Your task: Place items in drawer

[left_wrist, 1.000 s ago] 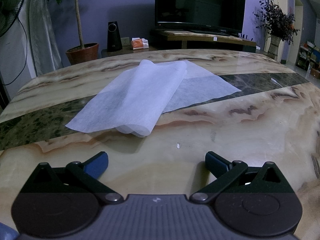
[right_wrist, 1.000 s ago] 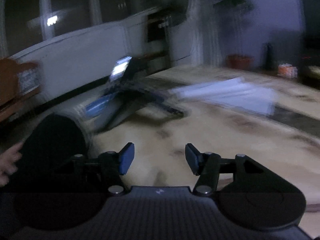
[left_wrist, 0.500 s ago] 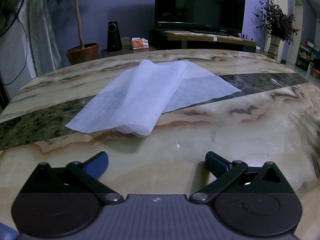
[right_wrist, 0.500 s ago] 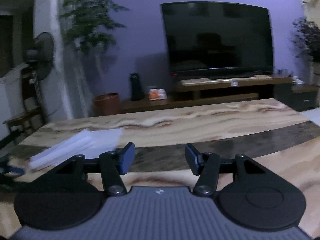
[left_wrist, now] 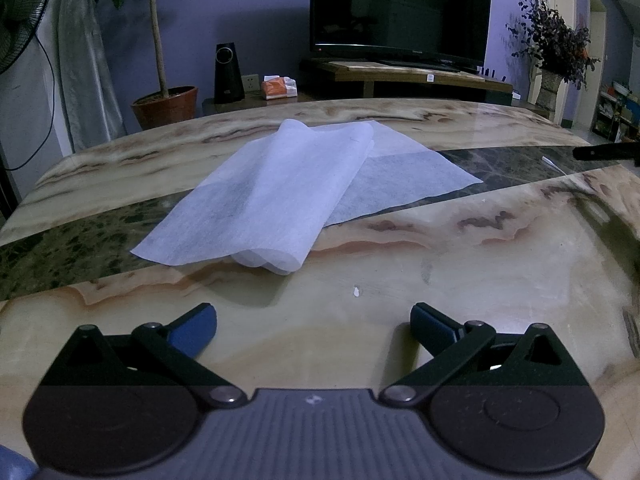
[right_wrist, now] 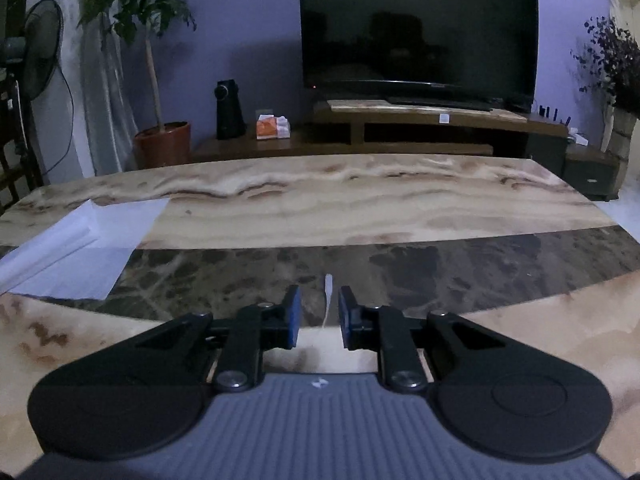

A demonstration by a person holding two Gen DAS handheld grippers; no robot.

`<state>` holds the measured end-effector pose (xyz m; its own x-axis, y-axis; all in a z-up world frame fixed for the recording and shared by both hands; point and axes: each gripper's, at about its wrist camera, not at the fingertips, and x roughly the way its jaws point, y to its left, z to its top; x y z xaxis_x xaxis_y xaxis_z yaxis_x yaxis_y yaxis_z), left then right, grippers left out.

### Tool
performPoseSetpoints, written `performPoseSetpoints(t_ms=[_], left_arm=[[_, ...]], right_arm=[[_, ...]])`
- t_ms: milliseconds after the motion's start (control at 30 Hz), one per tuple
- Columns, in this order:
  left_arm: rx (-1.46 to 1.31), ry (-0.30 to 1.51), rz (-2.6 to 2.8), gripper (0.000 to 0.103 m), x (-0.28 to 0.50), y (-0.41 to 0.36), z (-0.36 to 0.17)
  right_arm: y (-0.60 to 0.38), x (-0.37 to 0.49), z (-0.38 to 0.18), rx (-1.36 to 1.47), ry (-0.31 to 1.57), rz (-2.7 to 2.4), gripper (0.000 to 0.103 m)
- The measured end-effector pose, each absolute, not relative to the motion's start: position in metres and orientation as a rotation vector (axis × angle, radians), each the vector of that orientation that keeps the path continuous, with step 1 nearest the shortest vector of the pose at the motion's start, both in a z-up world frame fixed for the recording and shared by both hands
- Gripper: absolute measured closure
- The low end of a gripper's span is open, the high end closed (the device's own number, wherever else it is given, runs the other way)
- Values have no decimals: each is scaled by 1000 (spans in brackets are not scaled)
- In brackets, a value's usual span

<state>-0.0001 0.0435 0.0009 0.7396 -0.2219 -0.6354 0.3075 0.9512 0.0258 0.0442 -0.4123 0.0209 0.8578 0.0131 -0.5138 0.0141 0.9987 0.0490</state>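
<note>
Marble desk (left_wrist: 460, 280) in cream and tan with a dark green-brown band running across it. Left gripper (left_wrist: 314, 322) low over the pale near part, jaws spread wide with nothing between, only a tiny white fleck (left_wrist: 355, 291) on the stone ahead. Farther on, a folded white sheet (left_wrist: 272, 204) of thin fabric-like paper lying flat across the dark band, its upper layer doubled over and slightly lifted at the near fold. Right gripper (right_wrist: 319, 314) over the near edge of the dark band, jaws narrowed to a slim gap and just now closing. Between them, a small white stick-like item (right_wrist: 327, 300), thin with a thicker far end, lying on the desk and pointing away; blue pads (right_wrist: 293, 316) just beside it on either side, apart from it, no contact visible. Same item seen small at the far right of the left view (left_wrist: 554, 165), with a dark tip of the right gripper above it. No drawer in sight. Beyond the desk: a large dark television (right_wrist: 418, 32), a potted tree (left_wrist: 164, 96), a black speaker (right_wrist: 229, 109), an orange tissue pack (left_wrist: 279, 87), a standing fan (right_wrist: 38, 52).
</note>
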Motion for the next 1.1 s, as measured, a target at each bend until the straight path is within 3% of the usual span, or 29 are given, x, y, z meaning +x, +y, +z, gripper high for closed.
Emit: performPoseSetpoints(t_ms=[133, 200, 900, 967, 1033, 1067, 1100], left_arm=[[132, 679, -291, 0, 0, 44, 1], [132, 679, -291, 0, 0, 44, 1], [132, 679, -291, 0, 0, 44, 1], [132, 679, -291, 0, 0, 44, 1], [132, 679, -291, 0, 0, 44, 1], [132, 679, -291, 0, 0, 44, 1], [132, 679, -291, 0, 0, 44, 1]], right_arm=[[-413, 56, 11, 54, 566, -4, 72], [-415, 62, 6, 62, 568, -4, 59], [-408, 108, -11, -12, 623, 16, 59], [-409, 109, -11, -14, 622, 15, 62], [-409, 109, -10, -13, 620, 14, 79], [-411, 108, -10, -3, 618, 17, 98], [-412, 107, -10, 6, 617, 20, 98]])
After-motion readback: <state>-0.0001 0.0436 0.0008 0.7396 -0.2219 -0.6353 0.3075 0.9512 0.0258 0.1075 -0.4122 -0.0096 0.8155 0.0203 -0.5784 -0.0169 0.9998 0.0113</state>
